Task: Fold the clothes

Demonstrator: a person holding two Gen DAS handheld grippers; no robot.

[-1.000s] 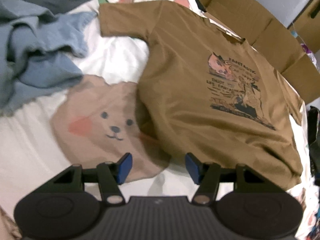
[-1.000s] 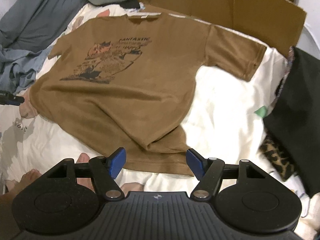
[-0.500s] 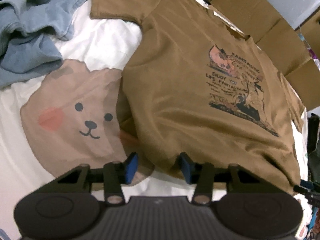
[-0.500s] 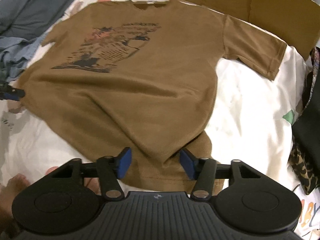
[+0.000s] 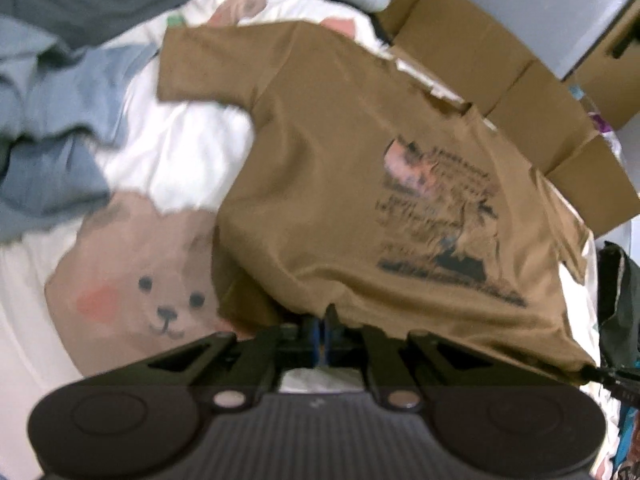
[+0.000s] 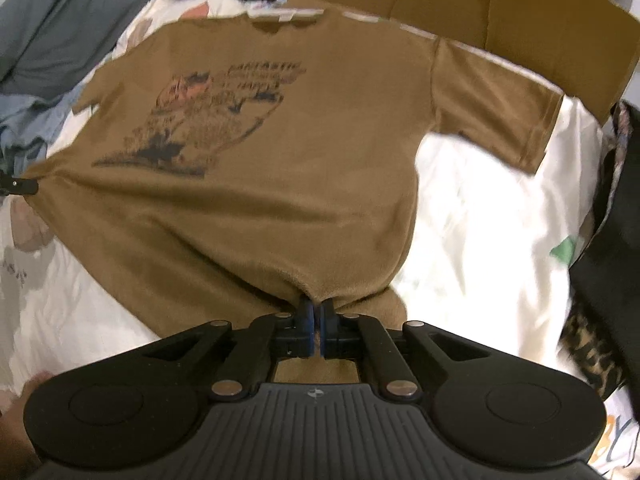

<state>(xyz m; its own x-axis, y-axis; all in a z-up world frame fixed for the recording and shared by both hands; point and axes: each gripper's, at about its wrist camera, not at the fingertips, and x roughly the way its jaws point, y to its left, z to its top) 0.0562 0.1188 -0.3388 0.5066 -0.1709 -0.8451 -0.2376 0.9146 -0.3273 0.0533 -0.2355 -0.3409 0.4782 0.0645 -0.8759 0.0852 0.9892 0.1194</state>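
The brown T-shirt (image 5: 344, 184) lies spread, print side up, on a white bedsheet (image 5: 176, 160), and both grippers have hold of its bottom hem. The left gripper (image 5: 321, 330) has its fingers (image 5: 316, 332) pressed together on the hem at one lower corner; the cloth bunches right at the tips and rises ahead of the fingers towards the collar. The right gripper (image 6: 314, 330) has its fingers (image 6: 307, 326) likewise clamped on the hem at the other lower corner, with the fabric gathered into a small pucker just ahead of the tips.

In the right wrist view the T-shirt (image 6: 280, 168) fans out ahead of the fingers, its dark printed graphic (image 6: 208, 120) ahead and to the left of them, one short sleeve (image 6: 500, 104) ahead and to the right. The hem is drawn taut to the far left, where the tip of the left gripper (image 6: 18, 186) pinches it.

In the left wrist view a bear face print (image 5: 148, 280) on the sheet sits just left of the fingers, a heap of blue-grey clothes (image 5: 48, 152) lies farther left, and cardboard boxes (image 5: 512, 64) stand beyond the shirt's collar. The frame is blurred
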